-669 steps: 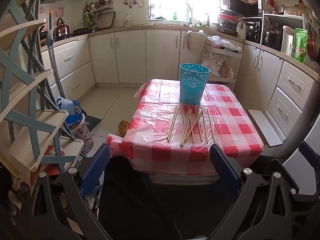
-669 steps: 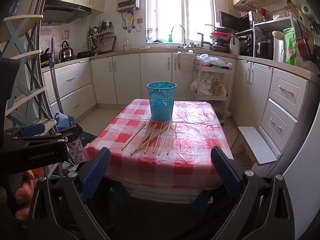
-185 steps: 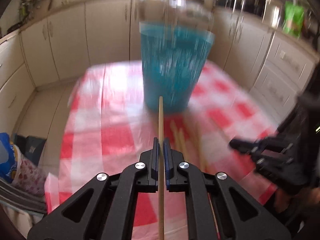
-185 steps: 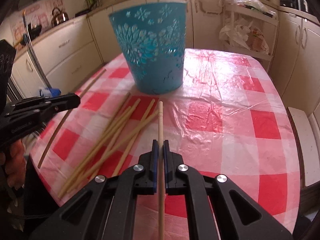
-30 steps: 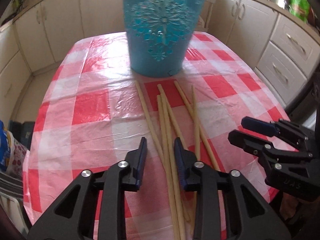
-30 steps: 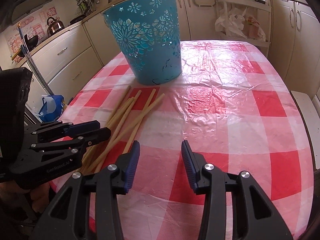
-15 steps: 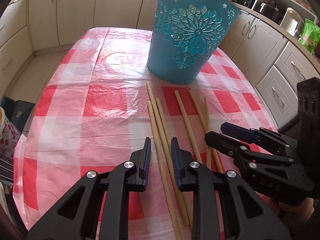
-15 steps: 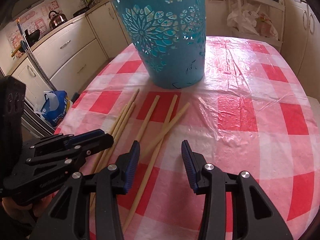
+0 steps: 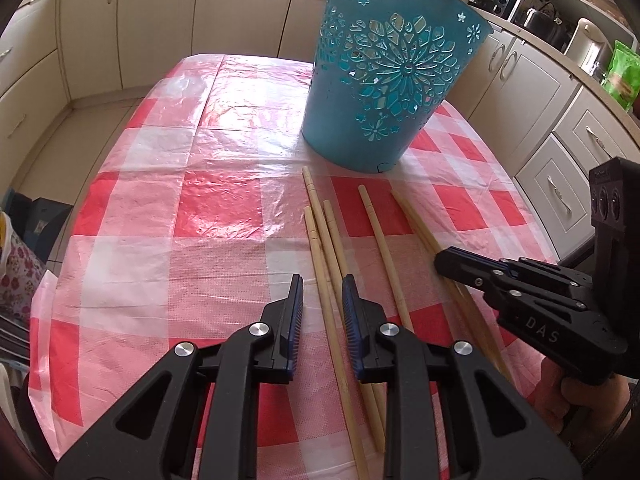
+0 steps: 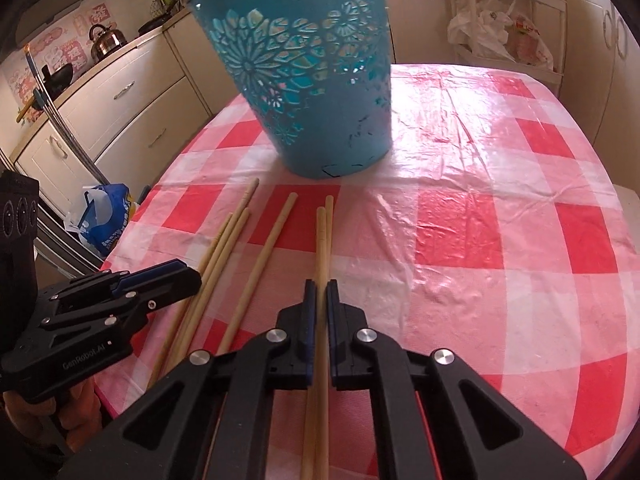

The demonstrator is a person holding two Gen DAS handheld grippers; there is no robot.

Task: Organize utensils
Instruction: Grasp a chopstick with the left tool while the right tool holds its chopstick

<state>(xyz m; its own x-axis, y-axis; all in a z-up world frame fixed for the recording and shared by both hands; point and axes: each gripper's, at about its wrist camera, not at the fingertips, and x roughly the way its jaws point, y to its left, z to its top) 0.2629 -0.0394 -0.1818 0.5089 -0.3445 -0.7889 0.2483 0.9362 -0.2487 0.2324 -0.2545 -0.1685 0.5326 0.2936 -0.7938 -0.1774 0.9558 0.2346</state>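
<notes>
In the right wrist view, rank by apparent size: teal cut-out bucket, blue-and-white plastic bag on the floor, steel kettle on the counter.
1. Teal cut-out bucket, by far the largest.
2. Blue-and-white plastic bag.
3. Steel kettle, smallest, though it sits farthest from the camera, so its true size is unsure.

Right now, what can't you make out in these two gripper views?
- Inside of the blue basket: its own wall hides it in both views.
- Near ends of the chopsticks: covered by the gripper bodies or cut off by the frame edge.
- Whether the right gripper clamps one chopstick or two: they overlap.

Black hand-held gripper [image 9: 322, 292] (blue pads [image 9: 296, 320])
</notes>
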